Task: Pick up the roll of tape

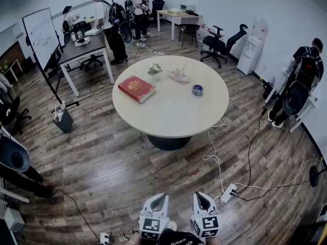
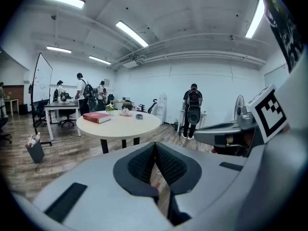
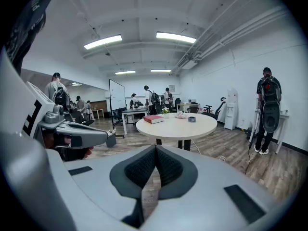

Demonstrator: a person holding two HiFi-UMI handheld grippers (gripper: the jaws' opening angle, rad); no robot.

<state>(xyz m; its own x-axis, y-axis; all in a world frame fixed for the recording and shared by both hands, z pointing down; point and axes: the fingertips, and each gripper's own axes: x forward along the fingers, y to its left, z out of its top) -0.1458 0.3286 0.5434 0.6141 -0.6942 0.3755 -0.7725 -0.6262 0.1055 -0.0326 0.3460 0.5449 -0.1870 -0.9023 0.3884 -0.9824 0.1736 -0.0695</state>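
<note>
My left fingers (image 2: 142, 163) and right fingers (image 3: 169, 166) are each pressed together, pinching nothing, held near me above the floor. The roll of tape (image 1: 197, 90) lies far ahead on the round counter (image 1: 168, 121), towards its right side, well apart from both.

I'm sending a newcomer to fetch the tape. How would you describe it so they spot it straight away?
Find the round pale table mid-room. From the head view, the tape lies toward its right side, right of the red book, plant and pinkish bundle. It is the only small dark ring there.
</note>
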